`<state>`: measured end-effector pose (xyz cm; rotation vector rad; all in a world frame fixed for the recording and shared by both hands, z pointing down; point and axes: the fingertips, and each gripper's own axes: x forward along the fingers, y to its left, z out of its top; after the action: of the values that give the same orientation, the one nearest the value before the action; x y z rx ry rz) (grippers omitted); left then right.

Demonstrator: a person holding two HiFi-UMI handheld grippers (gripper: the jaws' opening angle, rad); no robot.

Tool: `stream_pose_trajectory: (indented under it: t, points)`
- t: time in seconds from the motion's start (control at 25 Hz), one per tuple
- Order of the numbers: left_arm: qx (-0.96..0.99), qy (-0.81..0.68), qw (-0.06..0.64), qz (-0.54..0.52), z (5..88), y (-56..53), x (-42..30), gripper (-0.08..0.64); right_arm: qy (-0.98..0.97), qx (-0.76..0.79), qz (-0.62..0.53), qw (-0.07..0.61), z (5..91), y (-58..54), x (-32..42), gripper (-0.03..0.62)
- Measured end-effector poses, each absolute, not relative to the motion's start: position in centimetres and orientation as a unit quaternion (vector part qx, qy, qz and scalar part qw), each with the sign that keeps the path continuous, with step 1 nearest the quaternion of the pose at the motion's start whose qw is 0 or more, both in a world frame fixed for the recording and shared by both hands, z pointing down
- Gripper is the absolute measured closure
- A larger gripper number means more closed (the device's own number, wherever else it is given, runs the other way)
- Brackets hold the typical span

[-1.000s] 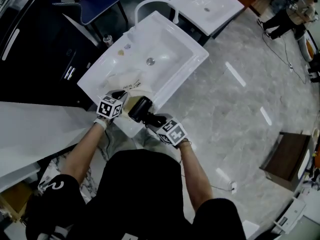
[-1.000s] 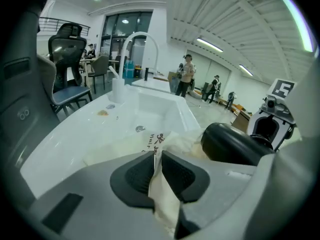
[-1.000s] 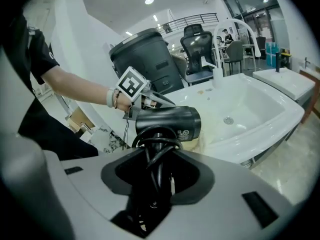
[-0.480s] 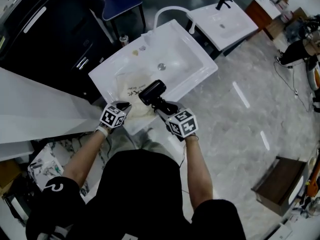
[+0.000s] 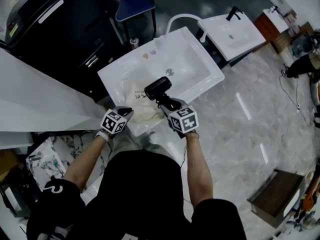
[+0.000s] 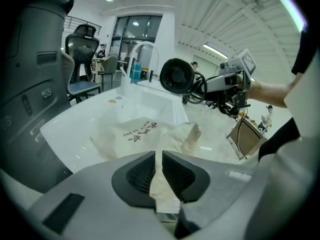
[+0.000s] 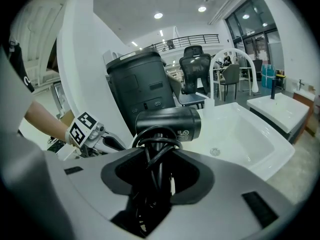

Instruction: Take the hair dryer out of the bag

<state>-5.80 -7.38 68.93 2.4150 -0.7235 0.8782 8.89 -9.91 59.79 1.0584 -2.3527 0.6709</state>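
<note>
A black hair dryer (image 5: 158, 88) hangs in the air above the white sink basin (image 5: 200, 69), out of the bag. My right gripper (image 5: 169, 104) is shut on its handle and coiled cord; in the right gripper view the hair dryer (image 7: 167, 124) stands up between the jaws. The cream cloth bag (image 5: 137, 101) with dark lettering lies flat and limp in the basin. My left gripper (image 5: 126, 113) is shut on the bag's near edge, and in the left gripper view the bag (image 6: 135, 136) runs into the nearly closed jaws. There the hair dryer (image 6: 177, 76) shows at the upper right.
A curved white faucet (image 5: 182, 18) rises behind the basin. A second white sink (image 5: 235, 34) stands at the upper right. A black cabinet (image 5: 55, 39) and a blue chair (image 5: 132, 6) stand at the back left. A white panel (image 5: 35, 101) lies at the left, grey marble floor (image 5: 260, 114) at the right.
My right gripper has lifted the hair dryer up and away over the basin, clear of the bag. The left gripper, still gripping the bag's edge, has shifted sideways.
</note>
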Motion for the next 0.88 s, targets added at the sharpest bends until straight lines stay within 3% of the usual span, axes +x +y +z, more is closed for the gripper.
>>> stream_pose_trajectory:
  t: [0.52,0.88]
  points:
    - [0.908,-0.351,0.134,0.184,58.9,-13.2,-10.9,0.56,-0.859,0.383,0.234,0.248,60.1,-15.5,2.9,0.449]
    - [0.905,-0.377,0.143,0.132,55.8,-18.1,-16.0,0.561,-0.843,0.399,0.25,0.26,62.9,-19.5,-1.0,0.449]
